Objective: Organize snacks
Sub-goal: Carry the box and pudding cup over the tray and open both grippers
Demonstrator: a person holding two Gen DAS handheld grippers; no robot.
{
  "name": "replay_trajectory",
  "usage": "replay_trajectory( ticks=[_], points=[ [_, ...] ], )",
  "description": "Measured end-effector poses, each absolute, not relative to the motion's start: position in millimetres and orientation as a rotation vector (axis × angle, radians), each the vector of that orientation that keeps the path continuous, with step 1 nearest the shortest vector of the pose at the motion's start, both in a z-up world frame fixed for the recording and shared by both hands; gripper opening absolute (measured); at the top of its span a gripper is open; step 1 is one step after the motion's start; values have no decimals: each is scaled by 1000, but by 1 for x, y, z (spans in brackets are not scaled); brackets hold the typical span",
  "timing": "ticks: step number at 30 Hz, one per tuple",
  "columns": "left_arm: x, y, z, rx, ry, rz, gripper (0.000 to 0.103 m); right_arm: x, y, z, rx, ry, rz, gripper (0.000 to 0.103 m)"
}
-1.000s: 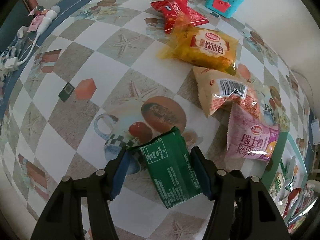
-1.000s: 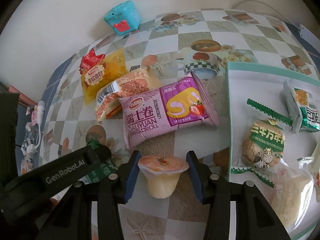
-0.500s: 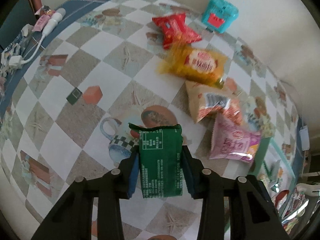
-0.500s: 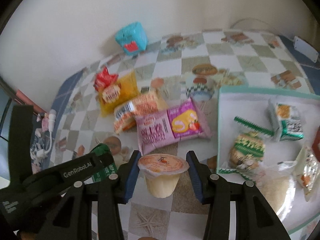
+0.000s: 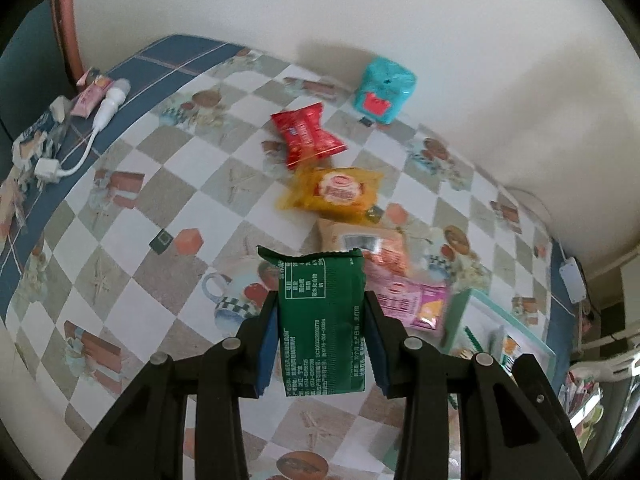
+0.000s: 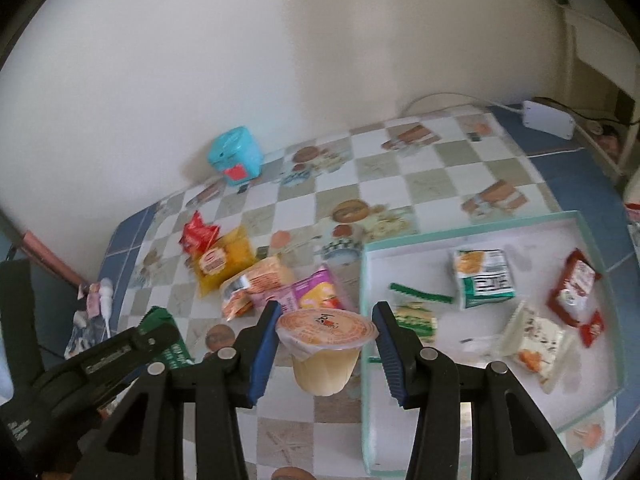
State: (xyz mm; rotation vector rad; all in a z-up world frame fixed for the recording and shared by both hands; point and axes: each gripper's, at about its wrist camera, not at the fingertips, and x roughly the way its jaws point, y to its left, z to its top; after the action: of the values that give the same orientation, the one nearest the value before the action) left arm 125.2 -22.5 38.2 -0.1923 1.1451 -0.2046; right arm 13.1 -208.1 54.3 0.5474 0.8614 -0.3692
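Note:
My left gripper point(image 5: 322, 308) is shut on a green snack packet point(image 5: 322, 320) and holds it above the table. My right gripper point(image 6: 326, 322) is shut on a jelly cup point(image 6: 325, 346) with an orange lid, lifted just left of the teal tray point(image 6: 362, 280). The tray holds several packets point(image 6: 482, 278). On the table lie a red packet point(image 5: 306, 134), a yellow bread packet point(image 5: 336, 194), an orange packet point(image 5: 360, 242) and a pink roll packet point(image 5: 408, 304). The left gripper and green packet also show in the right wrist view point(image 6: 164, 334).
A teal toy box point(image 5: 384, 92) stands by the wall. A white cable and small items point(image 5: 100, 108) lie at the table's left edge. A white adapter point(image 6: 548, 118) sits at the back right. The wall runs behind the table.
My left gripper closed on the green packet and lifted it off the table. My right gripper rose with the jelly cup, so both views now sit higher and farther back.

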Motion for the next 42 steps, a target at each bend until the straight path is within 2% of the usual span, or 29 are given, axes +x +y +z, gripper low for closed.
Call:
replay_trajectory(
  ticks=[20,42],
  points=[
    [76,-109,42,-39,1179,-425,41,-61,-299,56,723,823,-629,50],
    [28,-190,-13,224,1318,-539,41,-98,-357,11,871,924,-836,50]
  ],
)
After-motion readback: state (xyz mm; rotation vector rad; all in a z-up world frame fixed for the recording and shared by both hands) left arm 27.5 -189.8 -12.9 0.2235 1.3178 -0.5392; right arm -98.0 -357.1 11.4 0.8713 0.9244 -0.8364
